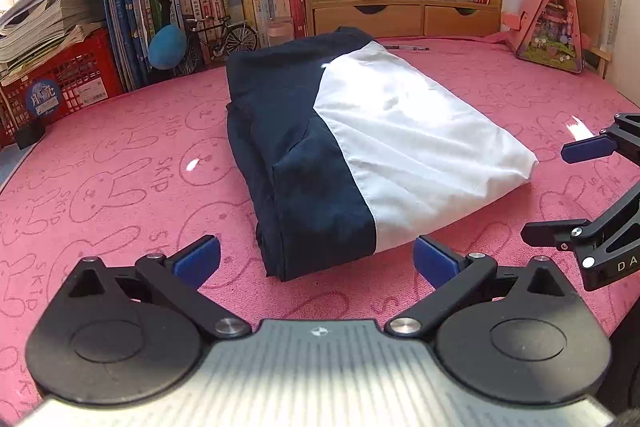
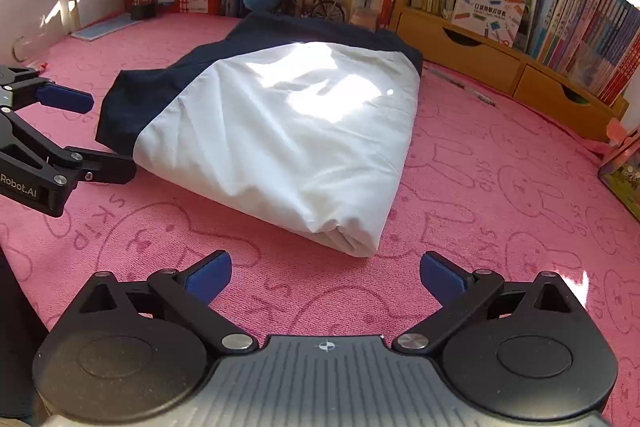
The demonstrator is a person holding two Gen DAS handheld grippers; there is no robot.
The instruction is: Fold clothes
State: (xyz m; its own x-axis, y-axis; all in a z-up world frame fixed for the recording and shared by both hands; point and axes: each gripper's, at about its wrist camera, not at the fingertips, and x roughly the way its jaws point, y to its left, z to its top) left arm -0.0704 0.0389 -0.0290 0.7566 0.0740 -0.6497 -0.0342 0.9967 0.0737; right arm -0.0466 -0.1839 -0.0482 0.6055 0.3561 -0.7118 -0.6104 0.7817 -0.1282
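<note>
Pink rabbit-print mat [image 1: 120, 155] carries a folded navy-and-white garment [image 1: 360, 147], long axis running away from both wide-open, empty grippers: left gripper [image 1: 316, 261], right gripper [image 2: 326, 277].

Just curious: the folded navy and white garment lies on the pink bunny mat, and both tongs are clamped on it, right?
Not quite. The garment does lie folded on the pink mat, but both views show the left tongs and right tongs open, not touching it.

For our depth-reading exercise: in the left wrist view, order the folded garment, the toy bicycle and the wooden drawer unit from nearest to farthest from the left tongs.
1. Folded garment: straight ahead of the left tongs, on the pink mat.
2. Toy bicycle: behind it, to the left, against the books.
3. Wooden drawer unit: at the back, to the right.
</note>
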